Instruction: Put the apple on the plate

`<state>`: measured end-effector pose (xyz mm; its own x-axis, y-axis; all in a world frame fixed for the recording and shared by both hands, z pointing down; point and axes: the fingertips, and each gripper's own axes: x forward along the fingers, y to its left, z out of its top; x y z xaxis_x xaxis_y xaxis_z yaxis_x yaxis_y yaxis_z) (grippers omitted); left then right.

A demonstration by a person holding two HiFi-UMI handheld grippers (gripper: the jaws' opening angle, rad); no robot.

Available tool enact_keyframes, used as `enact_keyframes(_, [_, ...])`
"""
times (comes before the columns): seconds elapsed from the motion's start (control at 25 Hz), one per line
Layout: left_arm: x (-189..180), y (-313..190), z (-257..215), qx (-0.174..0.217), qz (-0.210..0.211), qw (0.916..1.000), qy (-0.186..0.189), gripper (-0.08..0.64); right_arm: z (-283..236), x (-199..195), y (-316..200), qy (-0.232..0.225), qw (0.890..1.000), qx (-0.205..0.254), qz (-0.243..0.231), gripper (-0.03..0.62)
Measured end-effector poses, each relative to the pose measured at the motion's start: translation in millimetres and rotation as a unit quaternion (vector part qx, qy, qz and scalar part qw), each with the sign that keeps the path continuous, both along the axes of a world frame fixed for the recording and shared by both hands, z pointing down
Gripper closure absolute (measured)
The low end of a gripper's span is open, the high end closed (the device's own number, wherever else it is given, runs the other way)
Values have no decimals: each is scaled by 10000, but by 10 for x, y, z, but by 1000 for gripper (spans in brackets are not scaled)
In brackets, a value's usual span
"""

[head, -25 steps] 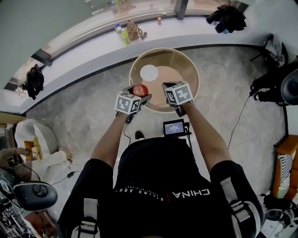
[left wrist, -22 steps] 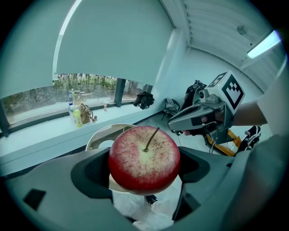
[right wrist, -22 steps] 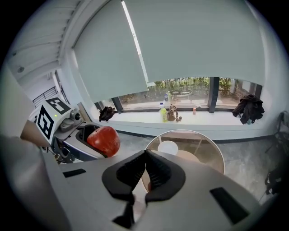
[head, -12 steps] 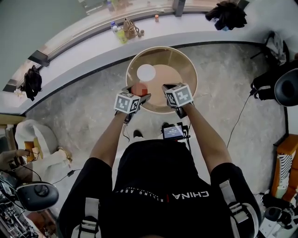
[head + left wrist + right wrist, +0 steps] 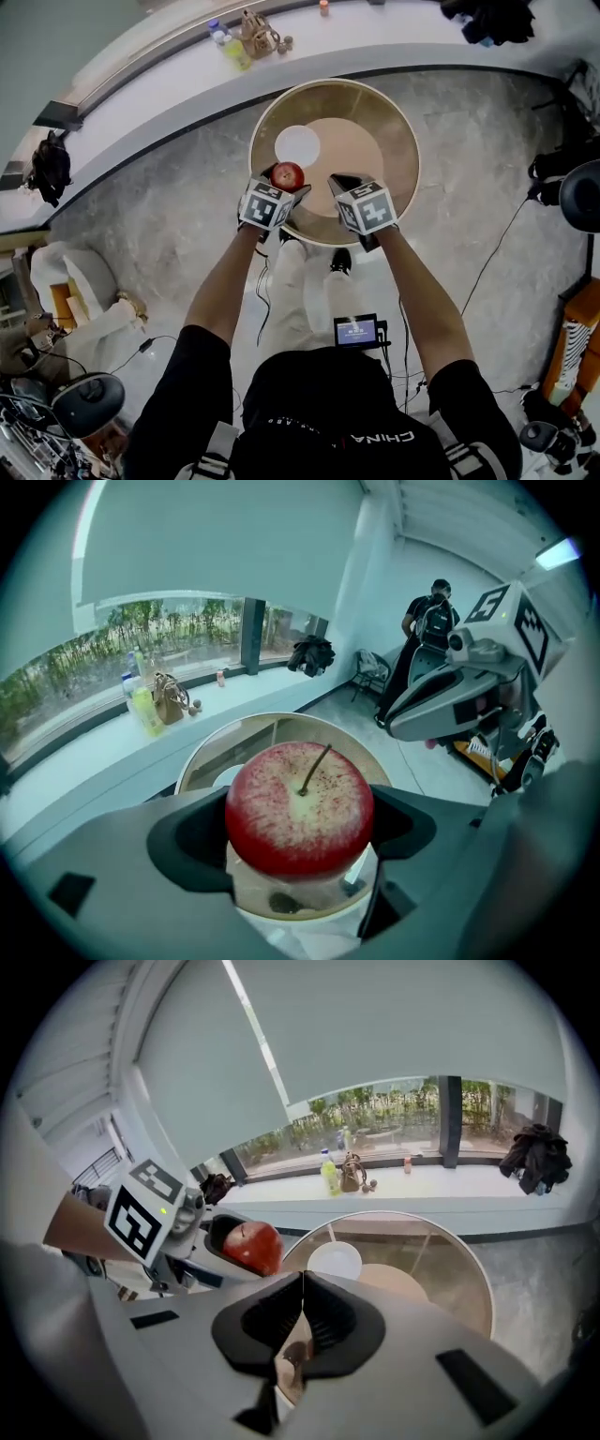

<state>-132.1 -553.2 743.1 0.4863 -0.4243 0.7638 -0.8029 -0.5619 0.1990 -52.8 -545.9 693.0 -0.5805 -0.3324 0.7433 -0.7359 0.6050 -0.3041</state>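
Note:
A red apple (image 5: 298, 806) with a stem is clamped between the jaws of my left gripper (image 5: 284, 184), held above the near left edge of a round glass table (image 5: 375, 112). The same apple (image 5: 287, 175) (image 5: 251, 1245) shows in the head and right gripper views. A small white plate (image 5: 297, 145) (image 5: 336, 1260) lies on the table just beyond the apple, and a sliver of the plate (image 5: 223, 778) shows behind the left jaw. My right gripper (image 5: 342, 185) (image 5: 302, 1314) hovers over the table's near edge with its jaws pressed together and nothing between them.
A white window ledge (image 5: 169, 66) curves behind the table with bottles (image 5: 228, 42) and a small brown bag (image 5: 253, 33). Dark clothing (image 5: 497, 19) lies on the ledge at right. A person (image 5: 427, 621) stands across the room. Cables and gear crowd the floor's edges.
The person has stepped closer to the table. The apple in the left gripper has moved a little forward toward the plate. The right gripper stays shut beside it.

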Motion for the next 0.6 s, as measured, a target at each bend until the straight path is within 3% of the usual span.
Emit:
enact_keyframes(0.12, [-78, -504, 705, -26, 62, 9999, -111, 148, 532, -138, -422, -240, 9992, -143, 287, 563])
enact_keyframes(0.32, [-180, -1118, 1733, 11, -18, 9996, -295, 149, 1479, -241, -749, -205, 9987, -317, 345, 563])
enact_keyframes(0.6, [-91, -1488, 2421, 228, -87, 9980, -578, 148, 2056, -67, -875, -56, 9986, -429, 288, 563])
